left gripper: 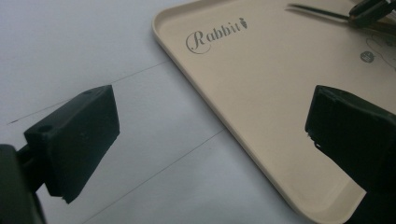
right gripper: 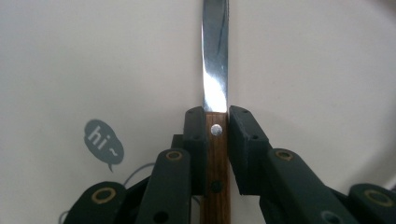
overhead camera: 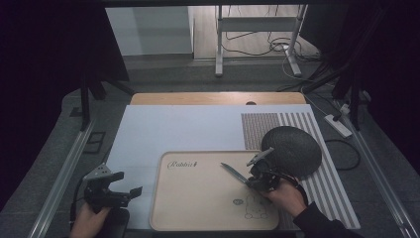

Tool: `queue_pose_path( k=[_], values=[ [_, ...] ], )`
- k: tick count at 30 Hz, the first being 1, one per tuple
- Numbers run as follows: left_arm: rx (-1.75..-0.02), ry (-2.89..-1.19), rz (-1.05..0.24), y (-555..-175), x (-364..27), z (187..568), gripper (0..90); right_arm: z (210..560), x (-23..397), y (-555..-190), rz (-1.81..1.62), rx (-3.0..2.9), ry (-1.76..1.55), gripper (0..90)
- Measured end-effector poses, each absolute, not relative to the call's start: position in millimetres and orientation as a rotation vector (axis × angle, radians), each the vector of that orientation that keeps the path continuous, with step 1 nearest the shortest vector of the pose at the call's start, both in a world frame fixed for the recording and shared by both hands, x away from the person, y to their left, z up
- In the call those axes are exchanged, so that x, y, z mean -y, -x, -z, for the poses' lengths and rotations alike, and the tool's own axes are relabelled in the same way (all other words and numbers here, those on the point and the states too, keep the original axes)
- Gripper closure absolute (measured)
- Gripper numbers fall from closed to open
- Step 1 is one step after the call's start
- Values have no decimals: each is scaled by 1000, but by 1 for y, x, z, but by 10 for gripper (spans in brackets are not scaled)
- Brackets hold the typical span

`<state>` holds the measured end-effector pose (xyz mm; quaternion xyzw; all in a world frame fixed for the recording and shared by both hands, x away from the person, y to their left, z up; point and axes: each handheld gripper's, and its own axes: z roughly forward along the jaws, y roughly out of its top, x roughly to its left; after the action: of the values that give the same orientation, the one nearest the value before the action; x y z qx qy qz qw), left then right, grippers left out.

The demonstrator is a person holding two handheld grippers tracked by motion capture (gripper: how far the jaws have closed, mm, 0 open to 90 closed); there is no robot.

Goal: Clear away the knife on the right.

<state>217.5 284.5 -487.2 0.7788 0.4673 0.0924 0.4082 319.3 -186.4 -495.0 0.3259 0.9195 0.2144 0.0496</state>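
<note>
Left gripper [overhead camera: 130, 192]: sitting nearest, at the tray's near left, jaws gaping wide around nothing.
Right gripper [right gripper: 217, 122]: clamping its jaws on the knife's wooden handle.
Knife [overhead camera: 233, 172]: pointing its blade far-left above the beige tray [overhead camera: 198, 208].
Dark round mat [overhead camera: 292, 151]: lying right of the tray.

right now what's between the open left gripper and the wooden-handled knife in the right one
Just bare beige tray with its Rabbit lettering, as the high view shows. The knife is clamped by the right gripper; the left gripper stands open.
</note>
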Motion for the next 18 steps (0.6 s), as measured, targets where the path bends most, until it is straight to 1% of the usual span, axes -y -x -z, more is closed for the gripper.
queue_pose_path(
  k=[3, 4, 5, 6, 8, 9, 10, 11, 13, 15, 18],
  values=[
    [-1177, -1962, -233, -217, -284, 487, 30, 499, 187, -319, -648, -2820, -985, 760],
    [-1176, -1962, -234, -217, -284, 487, 30, 498, 187, -319, -648, -2822, -982, 734],
    [-1177, -1962, -234, -217, -284, 487, 30, 496, 188, -320, -653, -2824, -975, 679],
    [-1177, -1964, -234, -217, -284, 487, 30, 490, 190, -320, -698, -2811, -975, 662],
    [-1177, -1964, -234, -218, -284, 487, 30, 487, 191, -320, -716, -2802, -980, 670],
    [-1176, -1965, -234, -218, -284, 487, 30, 484, 191, -321, -730, -2798, -981, 726],
    [-1177, -1966, -234, -218, -284, 487, 30, 480, 189, -320, -754, -2813, -945, 853],
    [-1177, -1966, -234, -218, -284, 487, 30, 479, 185, -319, -746, -2830, -912, 882],
    [-1178, -1966, -234, -218, -284, 487, 30, 480, 181, -319, -734, -2852, -878, 893],
    [-1179, -1967, -235, -218, -284, 487, 30, 486, 166, -317, -700, -2882, -789, 893],
    [-1179, -1968, -236, -217, -284, 487, 30, 493, 157, -322, -658, -2883, -746, 894]
  ],
)
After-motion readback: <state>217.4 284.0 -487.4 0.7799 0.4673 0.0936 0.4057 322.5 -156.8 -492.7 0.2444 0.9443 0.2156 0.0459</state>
